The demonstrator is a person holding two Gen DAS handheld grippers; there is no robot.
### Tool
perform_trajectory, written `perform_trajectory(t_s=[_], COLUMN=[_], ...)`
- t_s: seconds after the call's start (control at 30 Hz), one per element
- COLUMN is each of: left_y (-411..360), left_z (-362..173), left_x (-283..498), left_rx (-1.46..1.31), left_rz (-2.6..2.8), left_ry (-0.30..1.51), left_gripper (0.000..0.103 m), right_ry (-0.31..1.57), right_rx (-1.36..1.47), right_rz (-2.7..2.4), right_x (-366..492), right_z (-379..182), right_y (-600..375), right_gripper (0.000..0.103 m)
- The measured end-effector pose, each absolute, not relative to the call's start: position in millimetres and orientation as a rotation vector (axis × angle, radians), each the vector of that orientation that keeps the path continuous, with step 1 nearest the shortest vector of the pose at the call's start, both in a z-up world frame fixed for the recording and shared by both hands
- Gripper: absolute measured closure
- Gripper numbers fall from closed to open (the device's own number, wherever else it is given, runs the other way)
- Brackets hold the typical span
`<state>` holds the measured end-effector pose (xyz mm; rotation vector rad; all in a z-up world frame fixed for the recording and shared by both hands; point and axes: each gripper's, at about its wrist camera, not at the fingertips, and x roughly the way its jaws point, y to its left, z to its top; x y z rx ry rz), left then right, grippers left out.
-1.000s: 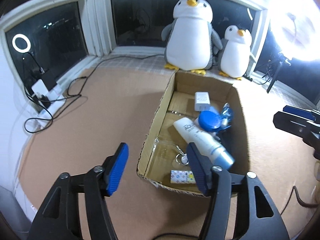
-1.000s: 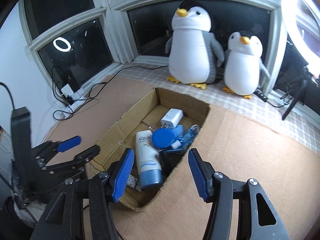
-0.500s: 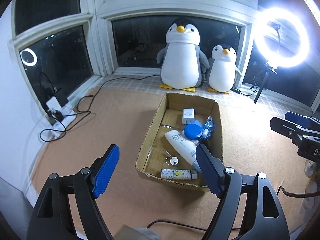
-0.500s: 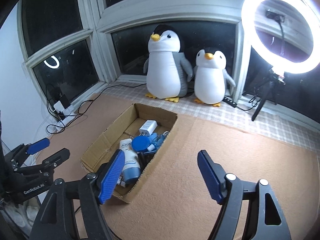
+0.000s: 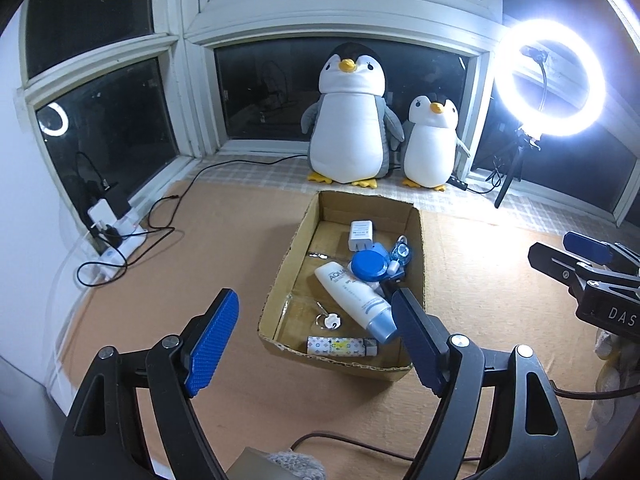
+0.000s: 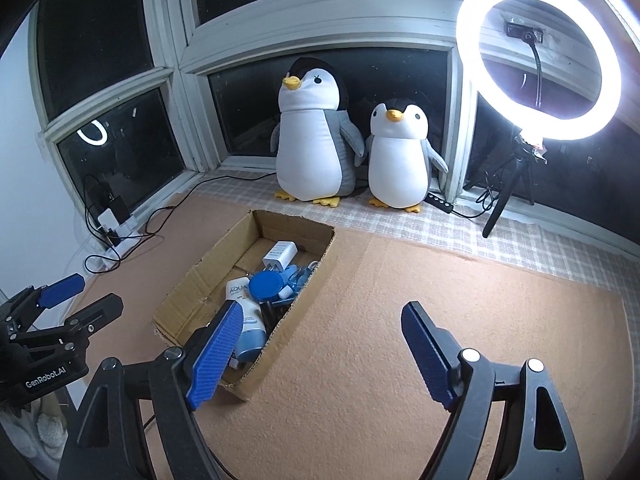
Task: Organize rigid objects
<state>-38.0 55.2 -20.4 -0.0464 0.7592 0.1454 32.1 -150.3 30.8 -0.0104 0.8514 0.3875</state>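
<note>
Both grippers held above a tan mat [image 6: 400,320], each with its blue-padded fingers spread wide and gripping nothing: left gripper [image 5: 316,338], right gripper [image 6: 320,354]. An open cardboard box [image 5: 280,276] rests on the mat between the grippers and the window ledge, and it contains all the small rigid objects in view. At its far end lies a white charger plug [image 5: 361,234]; nearer, a round blue-capped container [image 5: 370,266] sits just beside a clear blue-tinted item [image 5: 401,251] whose form is too indistinct to name, possibly a small bottle. A white tube with a pale blue cap [image 5: 356,300] lies diagonally across the box floor, its cap toward the near right corner. A small ring with a white tag [image 5: 330,322] lies beside the tube, and a patterned lighter-shaped stick [image 5: 342,347] lies along the near wall. On the ledge behind the box stand a large plush penguin [image 5: 352,120] and a small plush penguin [image 5: 430,144], side by side. A lit ring light [image 5: 552,80] on a tripod stands to the right; a power strip [image 5: 116,236] with cables lies at left.
</note>
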Motion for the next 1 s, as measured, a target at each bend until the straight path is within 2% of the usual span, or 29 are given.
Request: perform_trajectory(t_s=[1.0], left_y=[51.2], left_z=[-23.9], left_x=[-33.6], left_rx=[-0.055], left_rz=[0.136], left_ry=[0.777], left_gripper=[0.023], right_ry=[0.863], right_rx=[-0.020], right_rz=[0.372], right_x=[34.1], right_z=[26.3], right_y=[-154.4], right_gripper=[0.025])
